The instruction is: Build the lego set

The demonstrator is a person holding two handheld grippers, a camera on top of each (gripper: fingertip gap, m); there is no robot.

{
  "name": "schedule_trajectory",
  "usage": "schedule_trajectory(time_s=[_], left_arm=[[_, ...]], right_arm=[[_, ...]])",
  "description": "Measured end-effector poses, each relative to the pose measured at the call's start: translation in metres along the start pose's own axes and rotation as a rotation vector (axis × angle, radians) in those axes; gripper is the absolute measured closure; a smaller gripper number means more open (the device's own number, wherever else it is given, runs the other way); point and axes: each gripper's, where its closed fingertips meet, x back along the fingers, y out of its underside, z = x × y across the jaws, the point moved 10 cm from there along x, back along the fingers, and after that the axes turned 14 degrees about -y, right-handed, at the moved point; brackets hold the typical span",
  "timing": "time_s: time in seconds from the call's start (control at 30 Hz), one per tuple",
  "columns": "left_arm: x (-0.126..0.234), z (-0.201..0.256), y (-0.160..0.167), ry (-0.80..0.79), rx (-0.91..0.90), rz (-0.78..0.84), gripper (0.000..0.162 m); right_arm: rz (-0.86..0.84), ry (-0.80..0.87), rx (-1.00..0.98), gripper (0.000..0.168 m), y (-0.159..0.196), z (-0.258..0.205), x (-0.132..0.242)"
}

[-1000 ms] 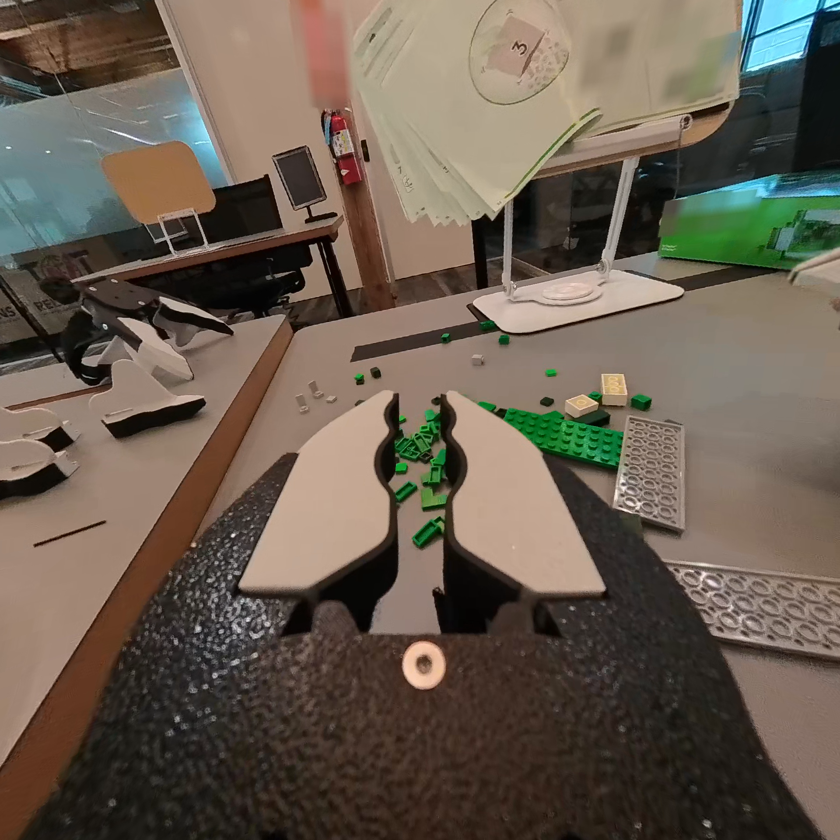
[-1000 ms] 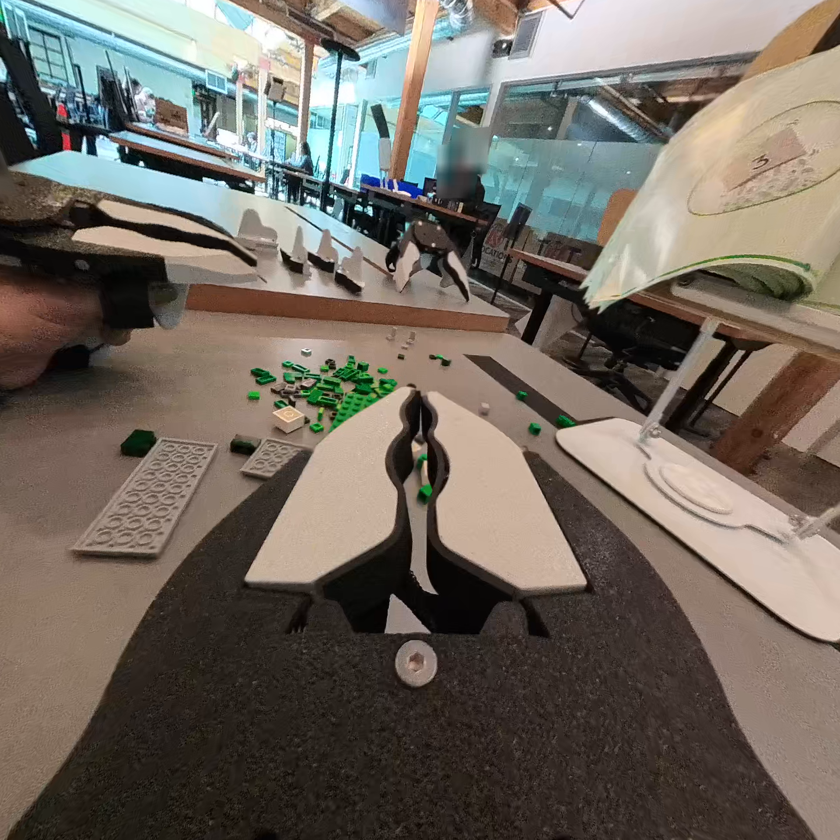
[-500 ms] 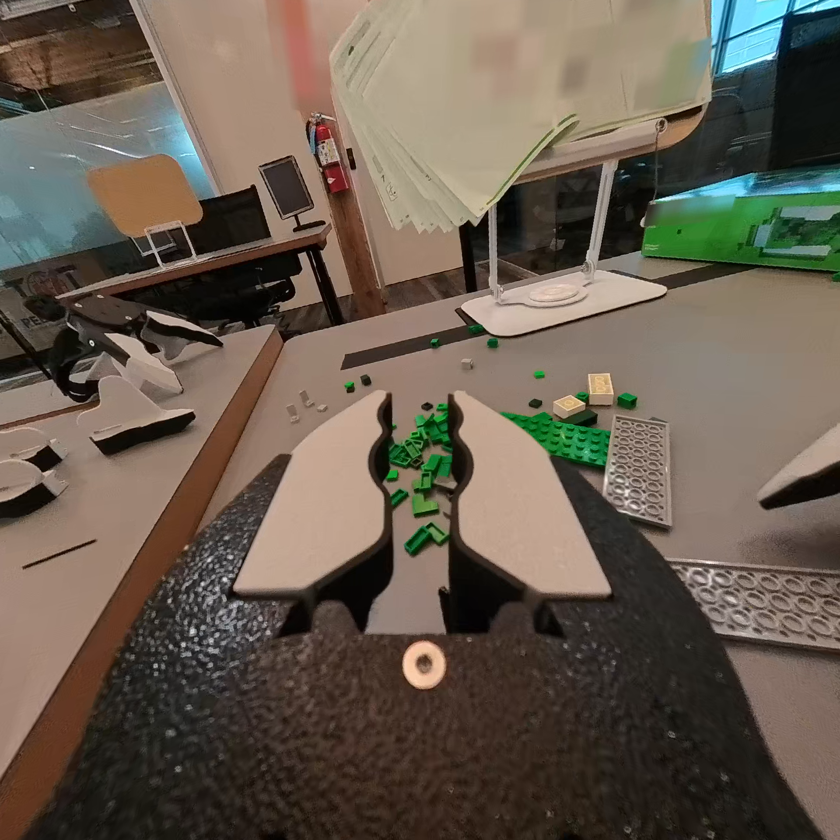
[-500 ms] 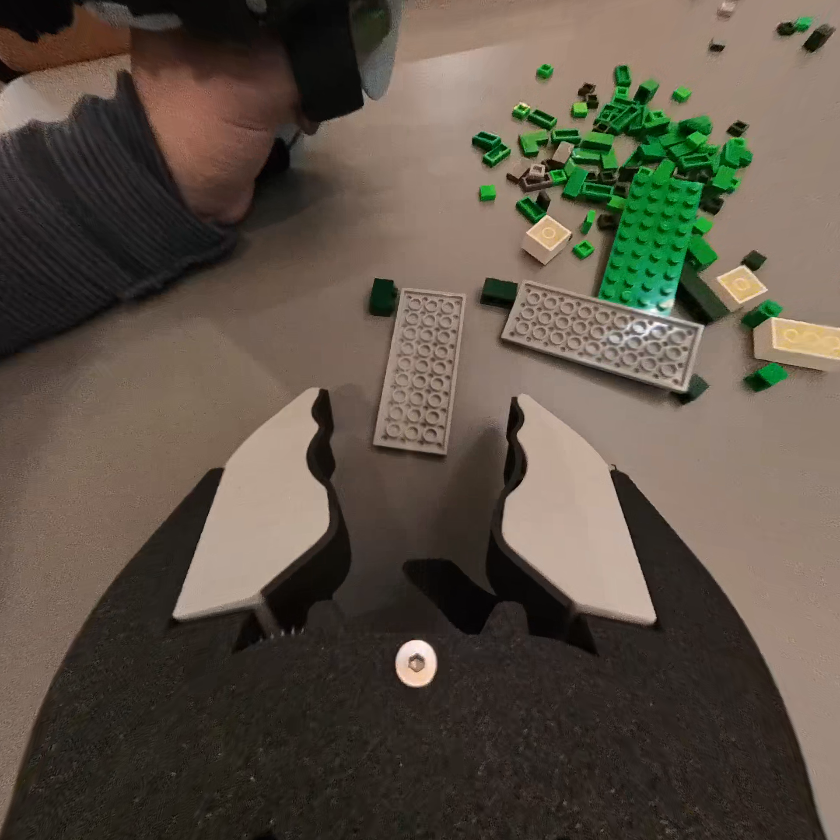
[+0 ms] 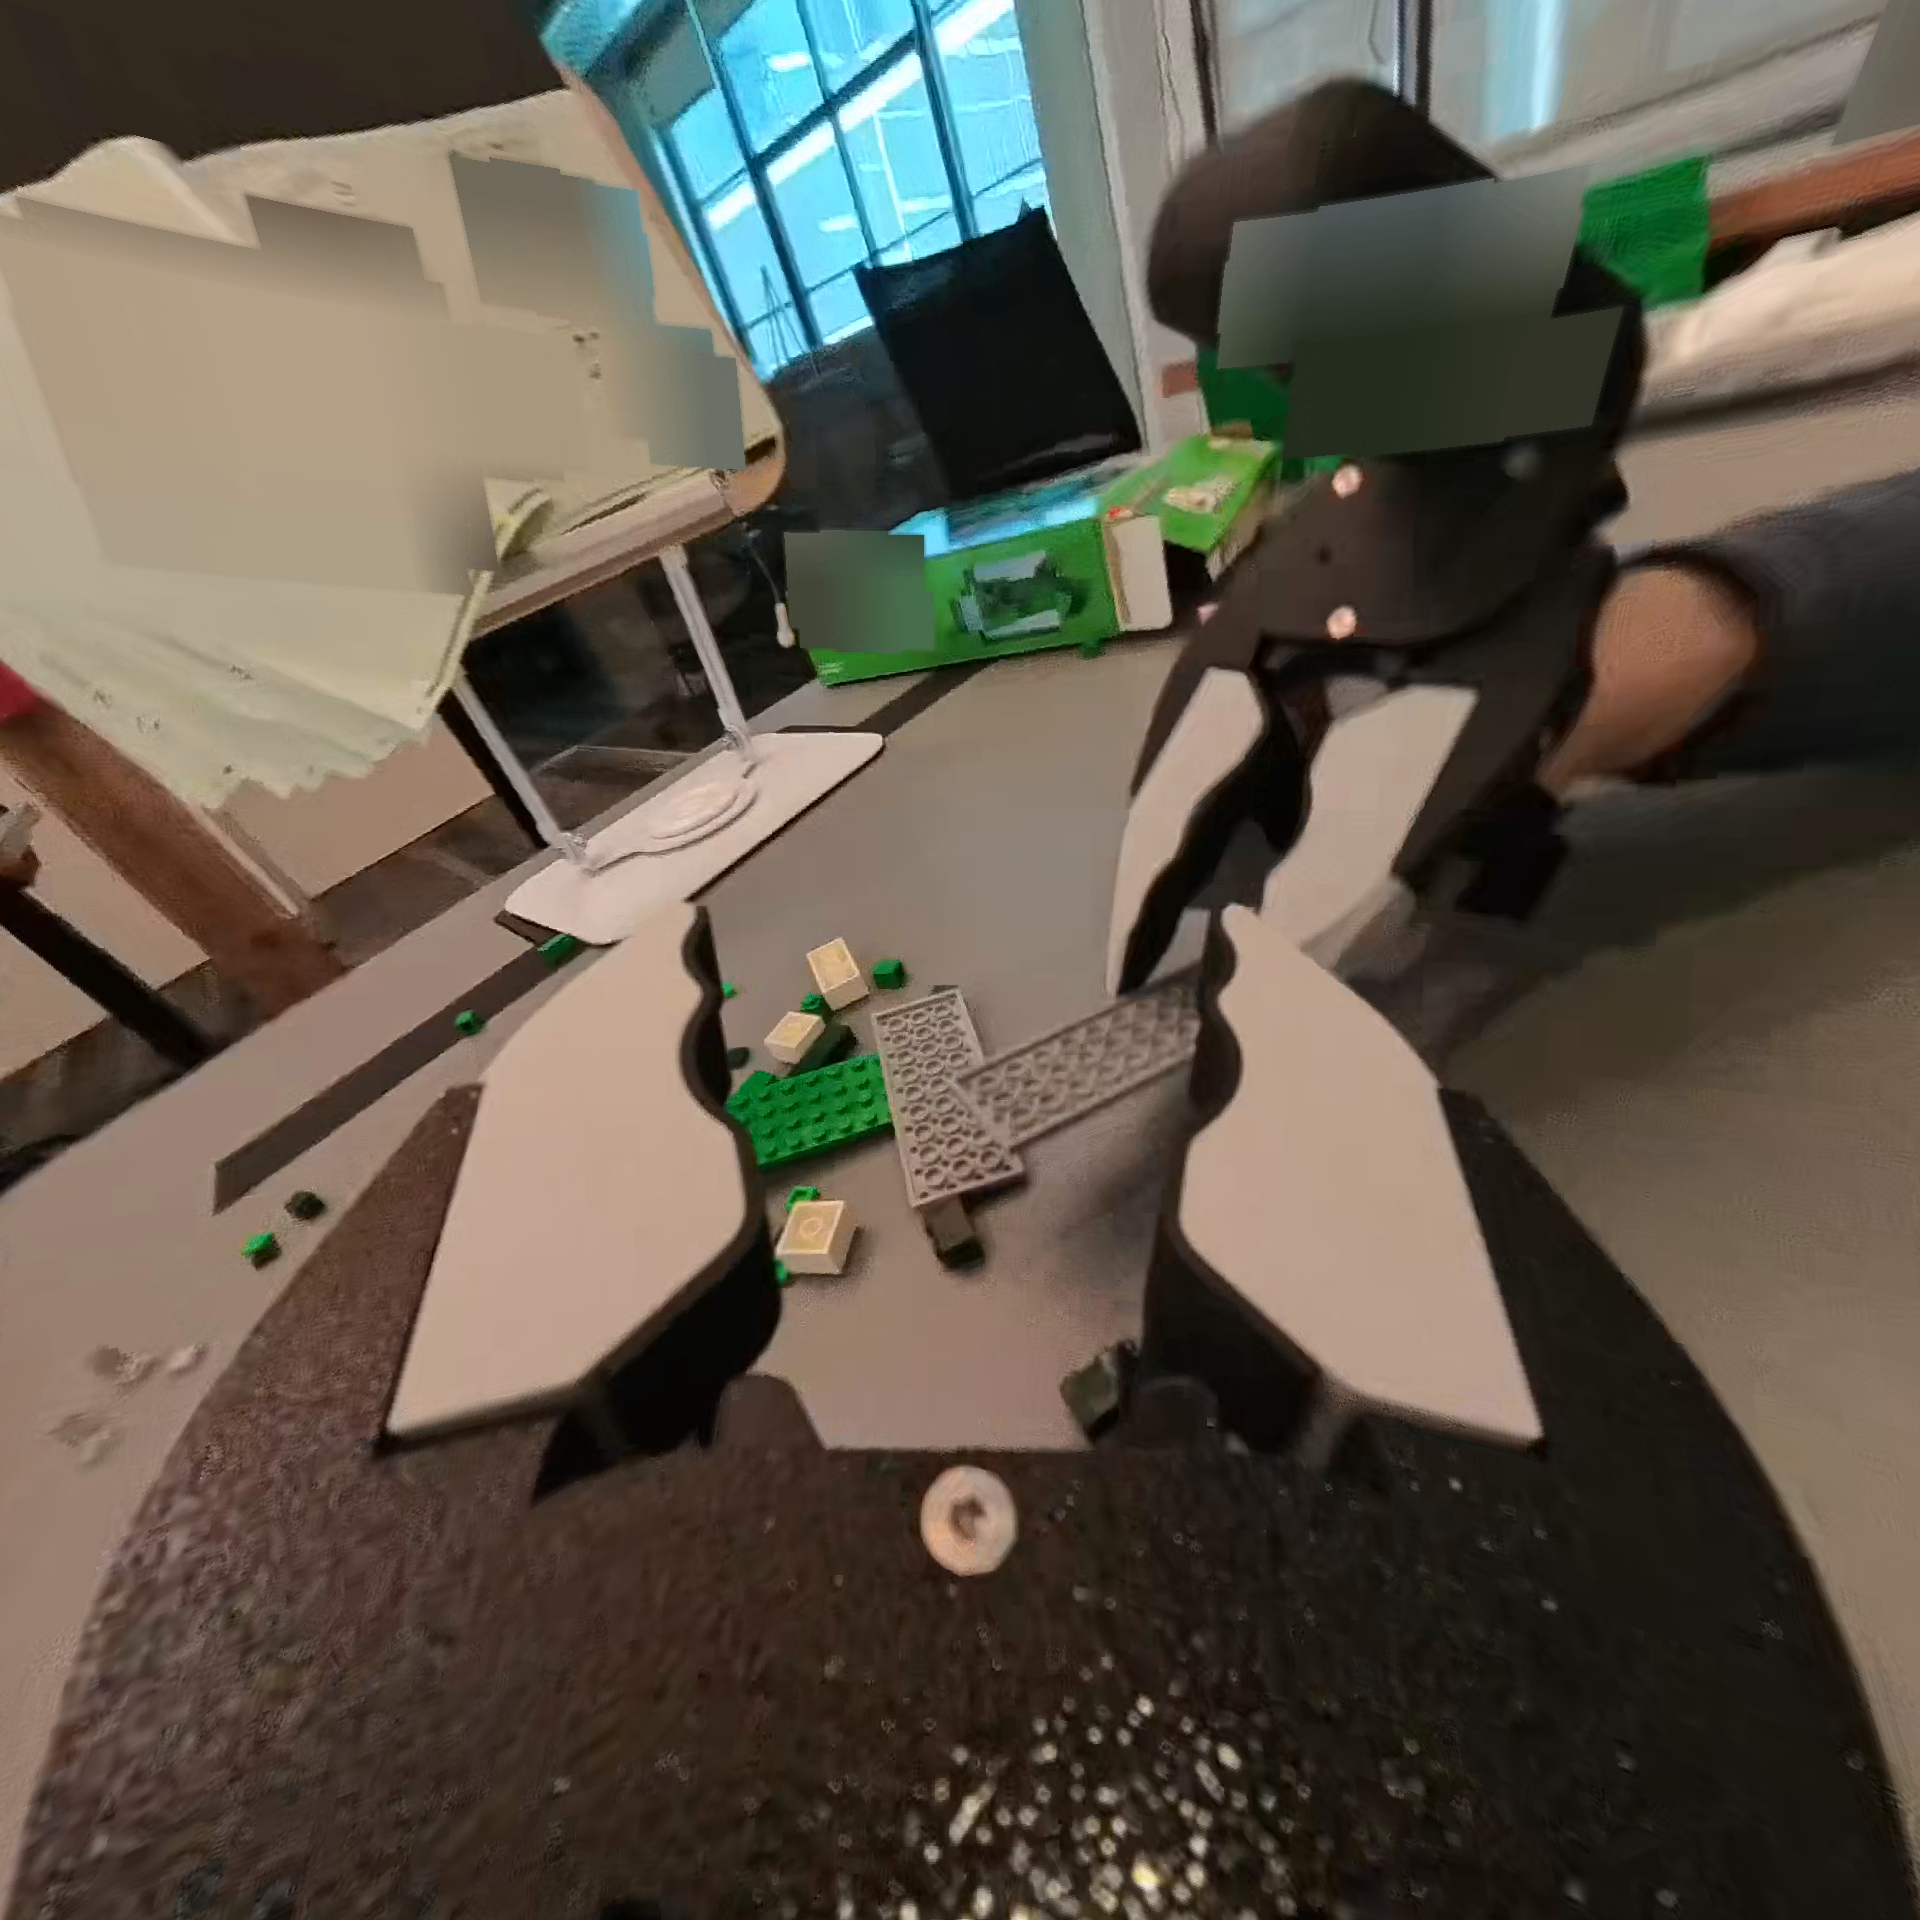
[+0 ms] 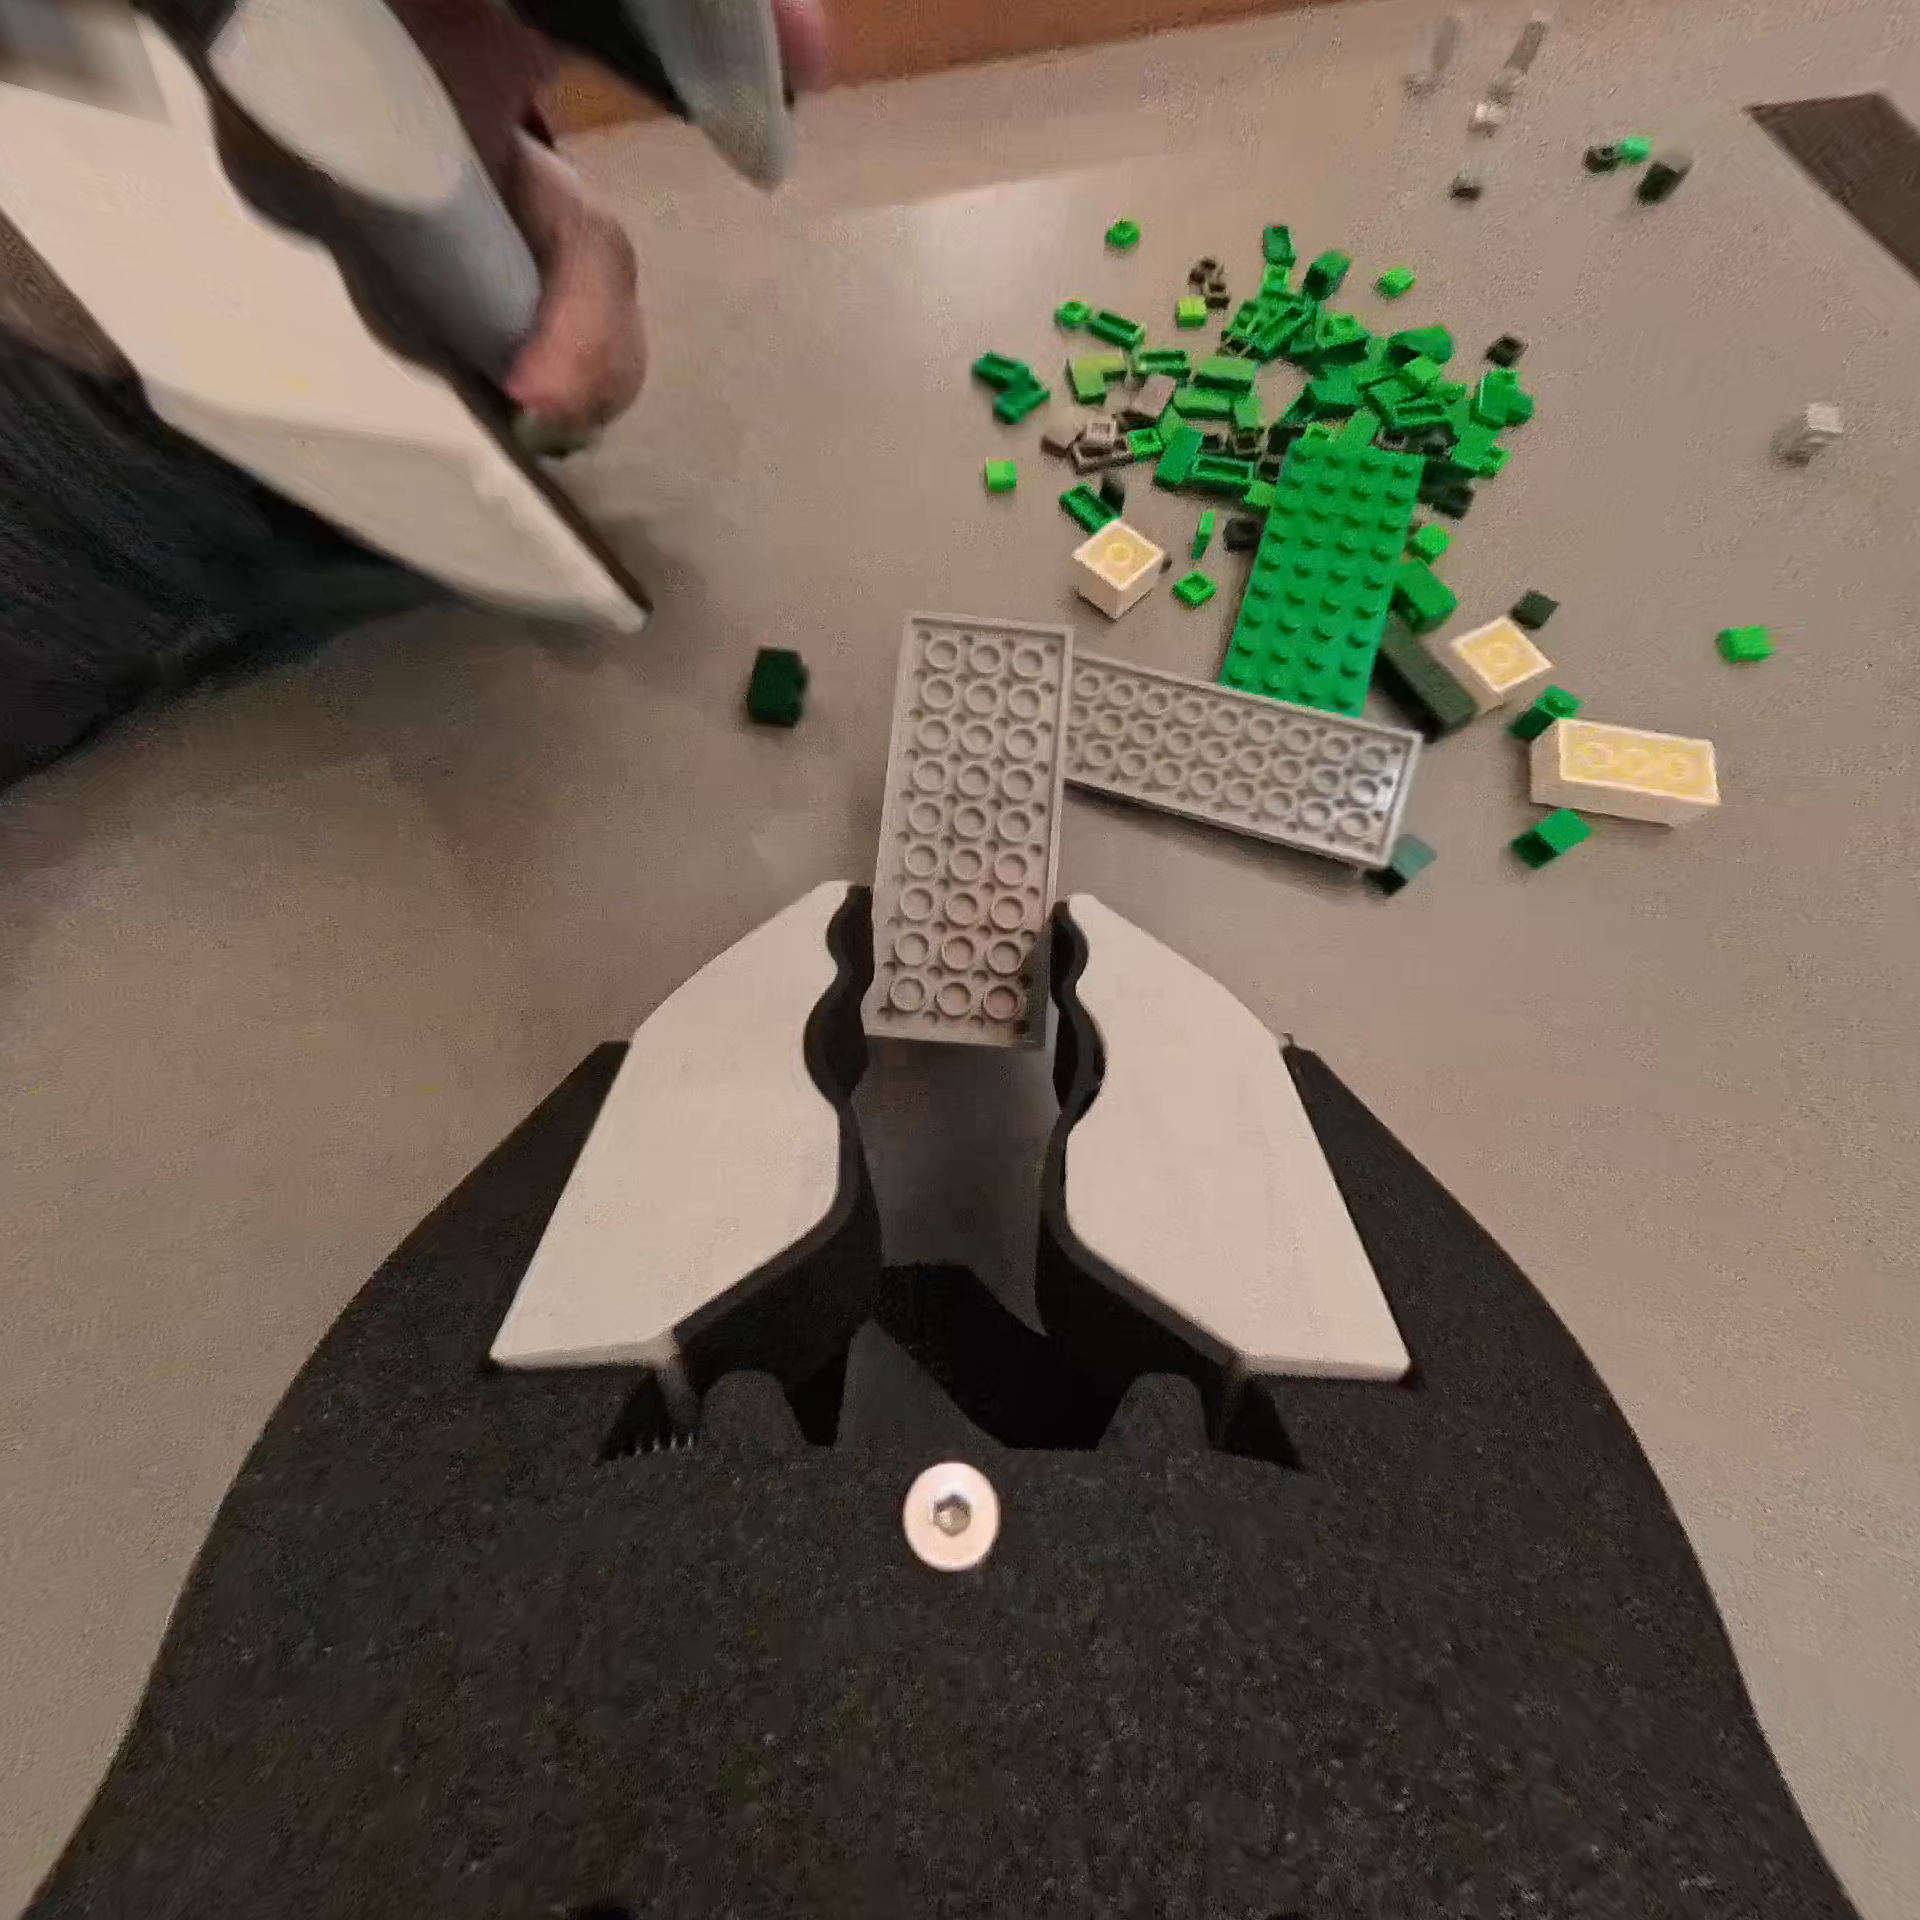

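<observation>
A: Left wrist view?
B: Left gripper (image 5: 956, 1049) spread wide, holding nothing, over the bench (image 5: 1662, 1195). Between its fingers: two grey plates, one green plate (image 5: 816, 1107), three cream bricks.
A: Right wrist view?
B: Right gripper (image 6: 951, 961) was pinched on the near end of one grey plate (image 6: 977, 821), its far end overlapping the second grey plate (image 6: 1242, 758). One green plate, three cream bricks, a small-green-bits pile (image 6: 1299, 384) mid-bench beyond.
</observation>
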Motion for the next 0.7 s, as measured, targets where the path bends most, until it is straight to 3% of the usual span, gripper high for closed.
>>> schedule_trajectory(time_s=[0.1, 0.2, 0.27, 0.3, 0.37, 0.43, 0.5, 0.6, 0.7], left_arm=[[-0.01, 0.023, 0.002, -0.026, -0.312, -0.07, 0.079], [-0.018, 0.042, 0.005, -0.047, -0.552, -0.083, 0.09], [-0.021, 0.05, 0.003, -0.086, -0.637, -0.031, 0.114], [-0.021, 0.053, 0.002, -0.103, -0.67, -0.014, 0.135], [-0.023, 0.056, 0.002, -0.112, -0.706, -0.073, 0.15], [-0.027, 0.056, 0.0, -0.065, -0.542, -0.166, 0.157], [-0.03, 0.05, -0.006, 0.045, -0.27, -0.211, 0.158], [-0.031, 0.041, -0.002, 0.262, 0.036, -0.287, 0.158], [-0.028, 0.046, -0.001, 0.388, 0.079, -0.274, 0.158]], right_arm=[[0.133, -0.191, -0.063, 0.136, 0.003, 0.019, 0.02], [0.143, -0.336, -0.092, 0.136, 0.006, 0.03, 0.03], [0.147, -0.418, -0.09, 0.136, 0.004, 0.03, 0.035], [0.156, -0.452, -0.085, 0.136, 0.001, 0.028, 0.036], [0.163, -0.413, -0.052, 0.134, -0.002, 0.028, 0.04], [0.287, -0.373, 0.06, 0.104, -0.005, 0.024, 0.054], [0.328, -0.331, 0.203, 0.097, -0.009, 0.015, 0.069], [0.148, -0.127, 0.468, 0.113, -0.007, 0.0, 0.075], [0.069, -0.102, 0.545, 0.129, -0.007, -0.009, 0.068]])
